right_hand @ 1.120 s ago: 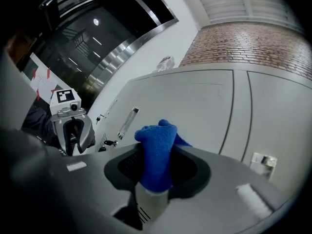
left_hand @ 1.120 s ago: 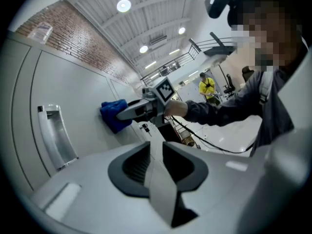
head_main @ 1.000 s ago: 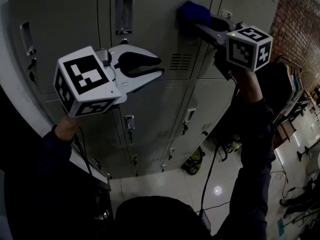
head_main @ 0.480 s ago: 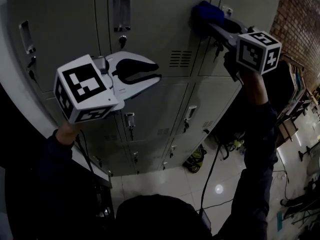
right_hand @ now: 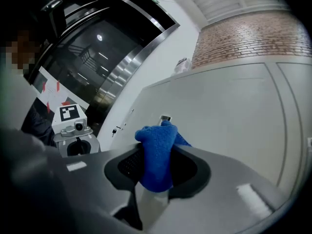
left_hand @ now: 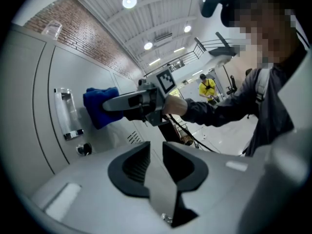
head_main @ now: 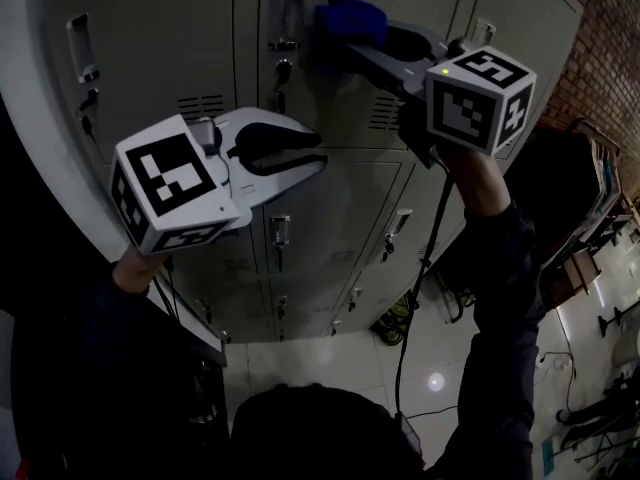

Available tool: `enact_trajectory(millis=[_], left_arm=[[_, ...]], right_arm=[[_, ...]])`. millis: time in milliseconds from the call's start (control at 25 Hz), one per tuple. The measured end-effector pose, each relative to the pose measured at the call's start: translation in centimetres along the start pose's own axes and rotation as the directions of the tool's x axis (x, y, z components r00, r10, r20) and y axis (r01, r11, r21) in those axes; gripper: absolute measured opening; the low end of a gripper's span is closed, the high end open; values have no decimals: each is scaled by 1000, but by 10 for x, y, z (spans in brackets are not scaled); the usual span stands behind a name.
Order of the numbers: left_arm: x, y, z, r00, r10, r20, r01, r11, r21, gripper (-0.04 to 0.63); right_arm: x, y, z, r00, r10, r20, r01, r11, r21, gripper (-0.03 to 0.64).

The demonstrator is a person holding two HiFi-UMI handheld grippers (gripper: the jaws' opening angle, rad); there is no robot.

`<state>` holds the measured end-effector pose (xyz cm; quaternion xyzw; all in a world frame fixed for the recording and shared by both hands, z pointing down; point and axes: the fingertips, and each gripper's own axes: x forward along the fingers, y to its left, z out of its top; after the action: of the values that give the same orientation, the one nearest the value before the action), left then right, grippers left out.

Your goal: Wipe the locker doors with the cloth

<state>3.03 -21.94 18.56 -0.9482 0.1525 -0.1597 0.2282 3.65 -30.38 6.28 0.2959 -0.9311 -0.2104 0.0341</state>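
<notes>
High on the bank of grey lockers, the blue cloth [head_main: 352, 18] is pressed on an upper locker door [head_main: 335, 103], just beside the metal handle [head_main: 286, 8] and above the key lock [head_main: 282, 68]. The right claw [head_main: 342, 48] is clenched on it. The right gripper view shows the cloth pinched between both pads, w/ a bunch standing out past the tips toward the door.

The left claw [head_main: 318, 153] is held lower and apart from the door. Its jaws are a little released, w/ only a narrow gap and nothing between them, so it seems idle.

The wiping step looks under way on this door. How many doors remain, I cannot tell.

Handling, as I judge it:
- The cloth looks knitted, soft and light. It will fold and slide easily, so the hold should be in the middle of the bunch, approx. as now, w/ enough material ahead of the tips.
- If the wad slips back, the hard tips may scrape the paint.
- The door is stiff and smooth, so moderate pressure is enough.
- The handle and lock stick out and may catch the cloth.
</notes>
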Motion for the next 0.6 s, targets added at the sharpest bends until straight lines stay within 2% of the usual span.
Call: enact_trajectory(millis=[240, 400, 600], left_arm=[[-21, -4, -3, 1000, 17, 3, -17, 1000, -23, 57], [-24, -7, -2, 1000, 18, -1, -18, 999, -47, 57], [-21, -5, -4, 999, 1, 32, -1, 1000, -10, 57]], right_arm=[[48, 42, 6, 996, 94, -9, -94, 995, -10, 123], [61, 41, -3, 995, 88, -51, -90, 995, -32, 123], [51, 27, -10, 997, 60, -54, -61, 998, -14, 123]])
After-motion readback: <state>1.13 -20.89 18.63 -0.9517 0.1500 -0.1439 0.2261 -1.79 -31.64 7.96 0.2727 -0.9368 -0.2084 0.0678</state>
